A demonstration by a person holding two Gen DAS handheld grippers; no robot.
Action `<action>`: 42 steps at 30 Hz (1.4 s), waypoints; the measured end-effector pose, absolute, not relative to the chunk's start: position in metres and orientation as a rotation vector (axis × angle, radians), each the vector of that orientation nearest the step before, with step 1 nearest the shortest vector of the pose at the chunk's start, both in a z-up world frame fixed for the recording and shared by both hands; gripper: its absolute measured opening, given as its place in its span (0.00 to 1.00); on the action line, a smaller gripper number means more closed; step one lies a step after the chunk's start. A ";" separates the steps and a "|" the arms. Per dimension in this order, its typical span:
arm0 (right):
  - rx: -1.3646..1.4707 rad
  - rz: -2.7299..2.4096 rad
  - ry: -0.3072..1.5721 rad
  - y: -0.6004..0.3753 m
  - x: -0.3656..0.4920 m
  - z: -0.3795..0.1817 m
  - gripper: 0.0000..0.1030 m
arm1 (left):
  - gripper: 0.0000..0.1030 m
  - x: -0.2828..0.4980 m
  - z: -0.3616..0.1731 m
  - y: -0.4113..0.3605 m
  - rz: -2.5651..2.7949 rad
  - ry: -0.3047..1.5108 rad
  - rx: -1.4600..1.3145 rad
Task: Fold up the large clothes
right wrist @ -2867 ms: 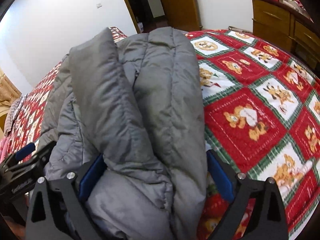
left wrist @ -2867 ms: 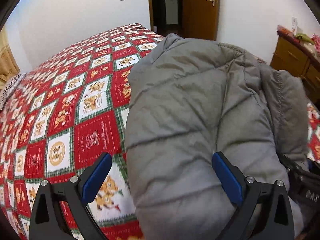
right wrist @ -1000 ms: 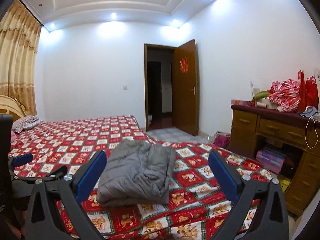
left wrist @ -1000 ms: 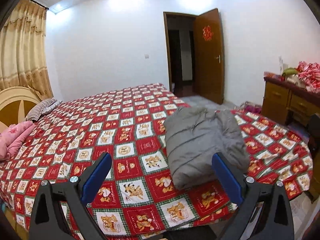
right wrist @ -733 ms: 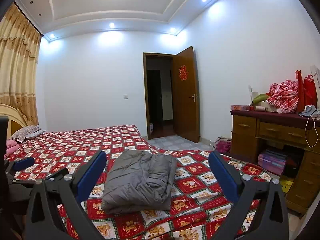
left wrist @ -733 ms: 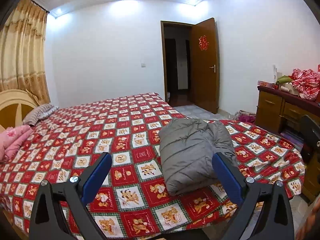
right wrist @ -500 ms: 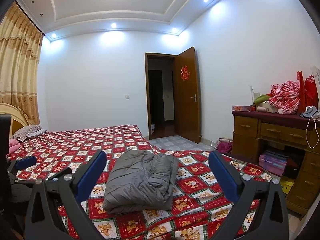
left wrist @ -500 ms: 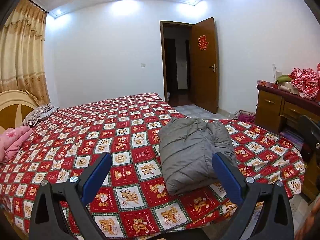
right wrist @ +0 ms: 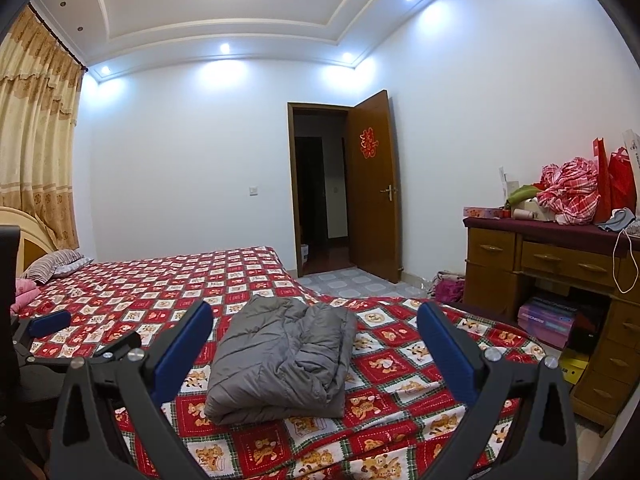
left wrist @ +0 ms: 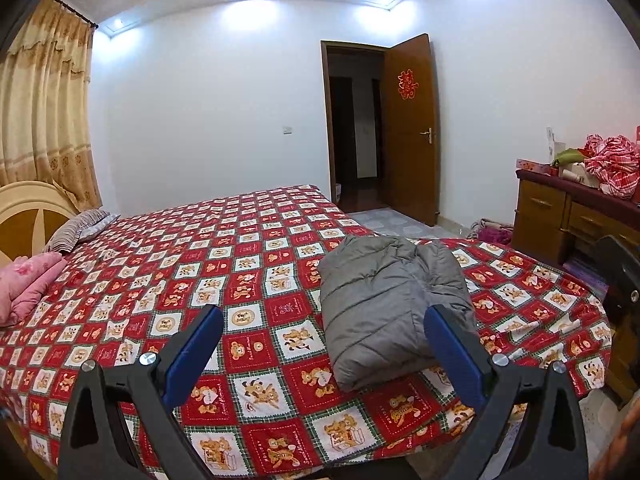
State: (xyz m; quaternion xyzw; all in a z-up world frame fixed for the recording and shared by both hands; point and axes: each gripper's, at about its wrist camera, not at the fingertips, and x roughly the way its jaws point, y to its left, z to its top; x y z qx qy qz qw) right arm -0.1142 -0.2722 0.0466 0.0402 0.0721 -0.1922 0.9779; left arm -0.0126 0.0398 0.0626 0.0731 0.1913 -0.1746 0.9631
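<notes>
The grey padded jacket (left wrist: 390, 300) (right wrist: 282, 354) lies folded into a compact bundle on the bed (left wrist: 224, 264) (right wrist: 168, 288), near the bed's foot corner on the side facing the open door (left wrist: 410, 128), resting on the red checked bedspread. The left tool (left wrist: 324, 354) is released, its blue pads spread wide and holding nothing, raised clear of the bed with the jacket well apart beyond it, offset toward its right finger. The right tool (right wrist: 314, 342) is likewise released and empty, held off the bed, with the jacket framed between its two fingers but not touching either one.
</notes>
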 end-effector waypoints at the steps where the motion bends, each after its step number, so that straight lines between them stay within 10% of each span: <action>1: 0.082 -0.387 0.146 -0.272 -0.114 0.047 1.00 | 0.98 -0.013 0.063 0.039 -0.352 0.386 0.147; 42: 0.080 -0.384 0.152 -0.273 -0.110 0.047 1.00 | 0.98 -0.007 0.057 0.041 -0.340 0.410 0.149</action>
